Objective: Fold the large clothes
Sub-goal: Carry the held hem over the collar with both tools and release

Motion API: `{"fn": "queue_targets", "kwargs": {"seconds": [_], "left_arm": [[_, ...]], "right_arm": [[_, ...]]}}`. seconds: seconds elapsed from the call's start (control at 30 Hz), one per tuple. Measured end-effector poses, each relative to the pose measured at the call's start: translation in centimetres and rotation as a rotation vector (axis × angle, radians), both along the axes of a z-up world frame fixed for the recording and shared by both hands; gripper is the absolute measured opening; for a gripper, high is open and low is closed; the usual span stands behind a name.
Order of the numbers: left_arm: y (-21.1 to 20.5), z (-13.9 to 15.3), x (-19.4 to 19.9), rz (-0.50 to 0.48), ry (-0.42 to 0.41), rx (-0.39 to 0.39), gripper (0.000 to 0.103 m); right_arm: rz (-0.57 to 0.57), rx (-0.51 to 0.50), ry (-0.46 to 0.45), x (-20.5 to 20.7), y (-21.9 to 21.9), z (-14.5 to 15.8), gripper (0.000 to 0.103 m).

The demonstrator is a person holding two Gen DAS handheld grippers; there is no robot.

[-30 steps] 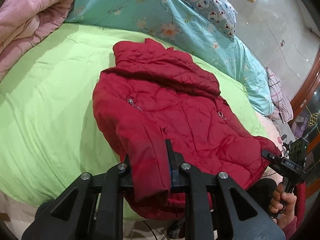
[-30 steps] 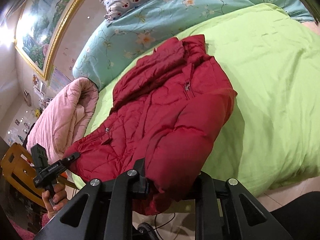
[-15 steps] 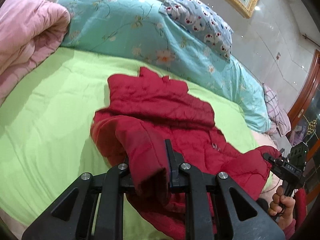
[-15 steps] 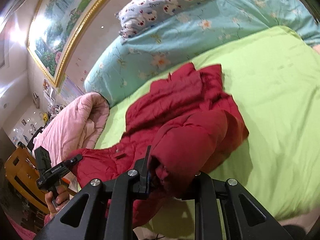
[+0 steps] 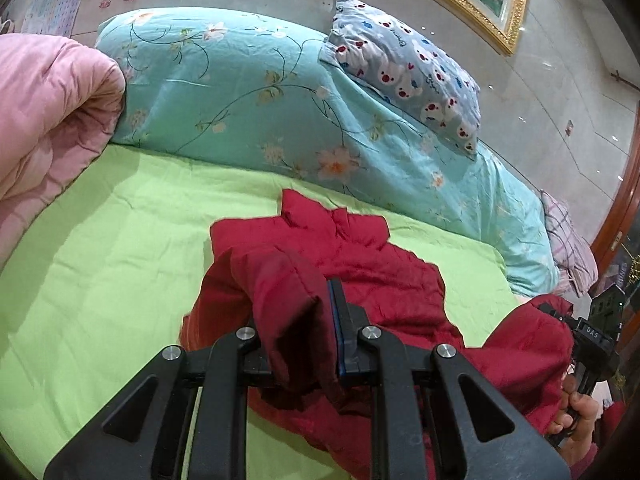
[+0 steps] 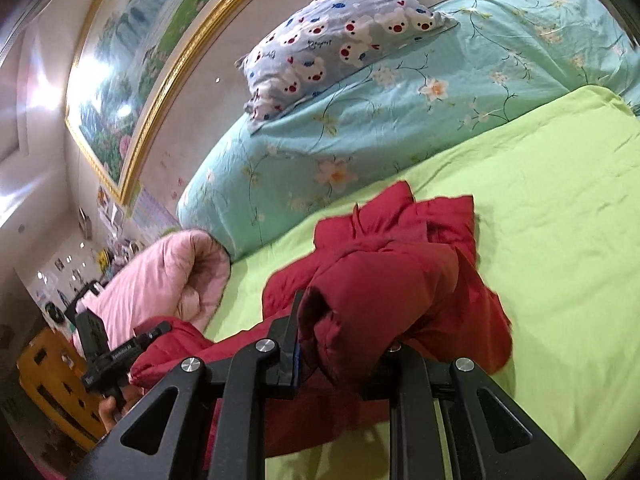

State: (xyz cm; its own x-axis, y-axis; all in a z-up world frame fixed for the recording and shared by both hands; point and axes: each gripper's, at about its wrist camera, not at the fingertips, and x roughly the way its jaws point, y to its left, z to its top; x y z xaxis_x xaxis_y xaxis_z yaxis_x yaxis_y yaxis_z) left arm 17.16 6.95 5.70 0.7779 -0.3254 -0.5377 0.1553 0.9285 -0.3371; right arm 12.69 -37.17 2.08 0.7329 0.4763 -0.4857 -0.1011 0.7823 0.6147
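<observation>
Red quilted puffer jacket (image 5: 360,264) was shown partly lifted off the lime-green bed sheet (image 5: 100,264), its collar end resting on the sheet near the turquoise floral duvet roll (image 5: 248,96). One bottom corner of the jacket was seen pinched between the jaws of the left gripper (image 5: 304,336), clenched on a doubled fold of padded fabric. The other bottom corner was seen in the right gripper (image 6: 340,340), its jaws likewise clamped on a bunched fold. Each gripper was also visible from the opposite view, held by a hand (image 5: 576,428) at the frame edge, with red fabric stretched between the two.

Both corners were judged to be held level and apart so that the hem would be kept taut and carried over the body toward the collar, halving the garment in one pass. The collar was presumably left lying on the bed as an anchor for the fold. A pink rolled quilt (image 5: 48,112) and a bear-print pillow (image 5: 404,72) were noted beyond the working area, clear of the jacket.
</observation>
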Motion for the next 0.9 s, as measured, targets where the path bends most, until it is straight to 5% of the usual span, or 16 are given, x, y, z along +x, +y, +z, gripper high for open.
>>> {"fn": "queue_targets", "kwargs": {"seconds": [0.6,0.9], "left_arm": [[-1.3,-1.8,15.2,0.084,0.066,0.002,0.016],[-2.4,-5.6,24.2,0.147,0.163,0.062,0.016]], "right_arm": [[-0.057,-0.008,0.041,15.5,-0.9,-2.9,0.017],[-0.123,0.003,0.153,23.3,-2.8,-8.1,0.017]]}}
